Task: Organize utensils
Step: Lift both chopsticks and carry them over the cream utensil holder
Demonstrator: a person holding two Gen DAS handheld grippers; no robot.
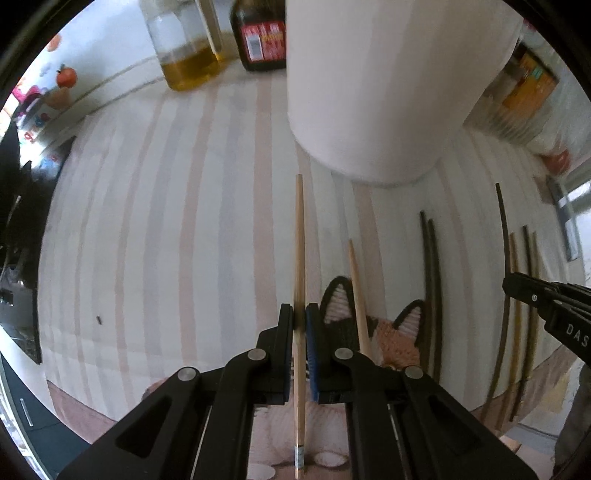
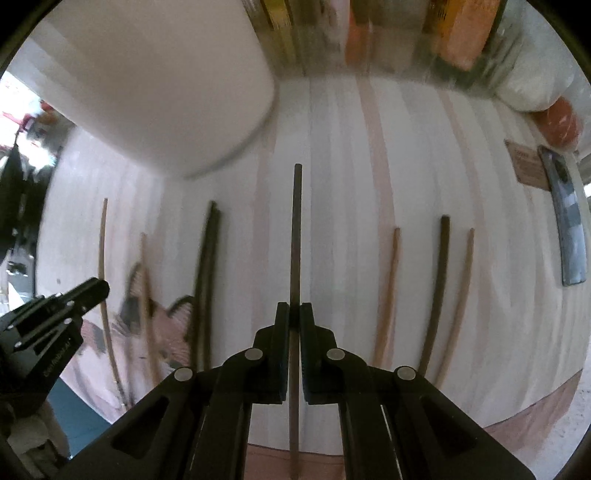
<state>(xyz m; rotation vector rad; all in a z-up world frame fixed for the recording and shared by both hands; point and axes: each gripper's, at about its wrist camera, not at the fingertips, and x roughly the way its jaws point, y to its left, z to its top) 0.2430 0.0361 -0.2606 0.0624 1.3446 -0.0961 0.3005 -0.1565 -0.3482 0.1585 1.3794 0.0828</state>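
My left gripper [image 1: 299, 314] is shut on a light wooden chopstick [image 1: 299, 240] that points forward above the striped cloth. My right gripper [image 2: 294, 312] is shut on a dark brown chopstick [image 2: 296, 229], also pointing forward. A tall white cylindrical holder [image 1: 388, 85] stands just ahead; it also shows in the right wrist view [image 2: 159, 81]. Several more chopsticks lie on the cloth: a light one [image 1: 357, 291], a dark pair [image 1: 430, 288], and dark and light ones [image 2: 437, 288] to the right. The right gripper shows at the left view's right edge [image 1: 511, 282].
A jar of yellow oil [image 1: 184, 40] and a dark sauce bottle [image 1: 260, 37] stand behind the holder. A cat-face mat [image 1: 384, 332] lies under some chopsticks. Packets [image 2: 458, 33] line the back. A phone [image 2: 567, 218] lies at the right.
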